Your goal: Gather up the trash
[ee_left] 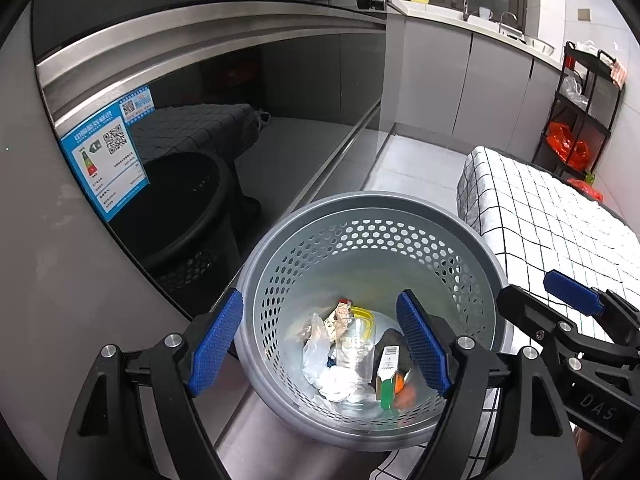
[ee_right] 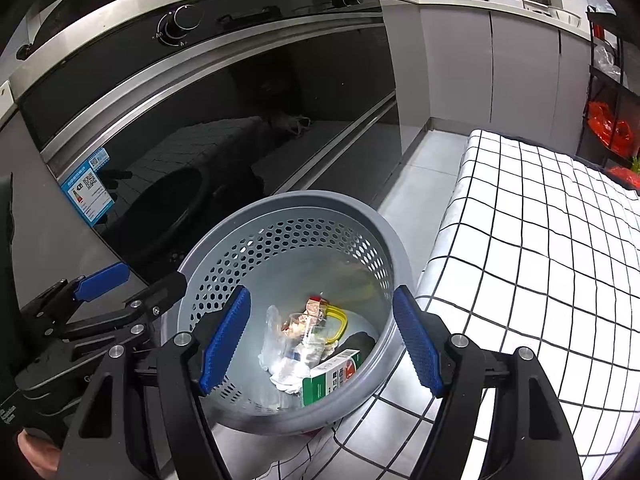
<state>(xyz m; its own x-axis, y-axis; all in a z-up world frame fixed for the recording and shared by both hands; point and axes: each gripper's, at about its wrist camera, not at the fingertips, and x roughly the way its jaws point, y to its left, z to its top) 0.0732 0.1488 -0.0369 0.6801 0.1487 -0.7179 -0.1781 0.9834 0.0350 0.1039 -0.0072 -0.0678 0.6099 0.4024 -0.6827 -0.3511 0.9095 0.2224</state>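
A grey perforated trash bin (ee_left: pixel 360 240) stands on the floor between a dark oven front and a checked table; it also shows in the right wrist view (ee_right: pixel 280 240). Inside lie a green carton (ee_left: pixel 389 376), crumpled clear plastic (ee_left: pixel 320 344), a yellow ring (ee_right: pixel 338 320) and other scraps; the carton shows too in the right wrist view (ee_right: pixel 332 376). My left gripper (ee_left: pixel 320 350) is open and empty above the bin. My right gripper (ee_right: pixel 322 350) is open and empty above the bin, and appears in the left wrist view (ee_left: pixel 552 300).
A glossy black oven door (ee_left: pixel 200 140) with a blue label (ee_left: pixel 108 160) is on the left. A table with a white checked cloth (ee_right: pixel 540 240) is on the right. Grey cabinets (ee_left: pixel 460 80) and a black rack with orange bags (ee_left: pixel 572 144) stand behind.
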